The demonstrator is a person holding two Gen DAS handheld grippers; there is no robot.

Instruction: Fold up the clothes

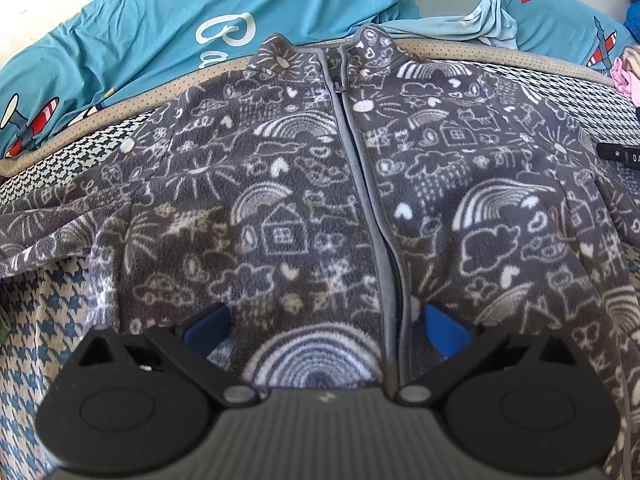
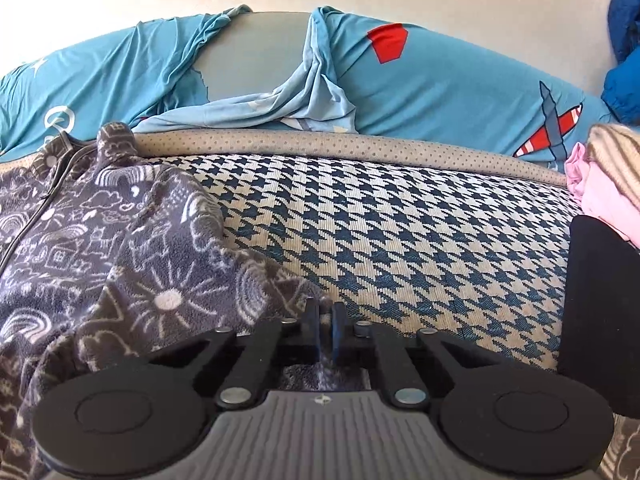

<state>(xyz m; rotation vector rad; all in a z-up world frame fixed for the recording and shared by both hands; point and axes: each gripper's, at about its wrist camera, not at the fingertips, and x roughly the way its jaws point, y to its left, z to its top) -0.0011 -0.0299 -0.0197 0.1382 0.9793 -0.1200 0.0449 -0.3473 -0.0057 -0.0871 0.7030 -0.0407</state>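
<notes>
A grey fleece zip jacket (image 1: 304,184) with white doodle prints lies front up on a houndstooth-covered surface (image 1: 48,312), collar away from me. My left gripper (image 1: 326,326) hovers open over the jacket's lower front, its blue pads either side of the zipper (image 1: 362,160), nothing between them. In the right wrist view the jacket (image 2: 100,248) fills the left side. My right gripper (image 2: 325,330) is shut on a fold of the jacket's fleece, which bunches behind the pads; which part of the jacket this is I cannot tell.
Turquoise bedding (image 2: 440,92) with aeroplane prints runs along the back by a pale wall. Pink and striped clothes (image 2: 604,184) are piled at the far right. A black object (image 2: 600,312) stands at the right edge. Bare houndstooth cover (image 2: 400,240) stretches right of the jacket.
</notes>
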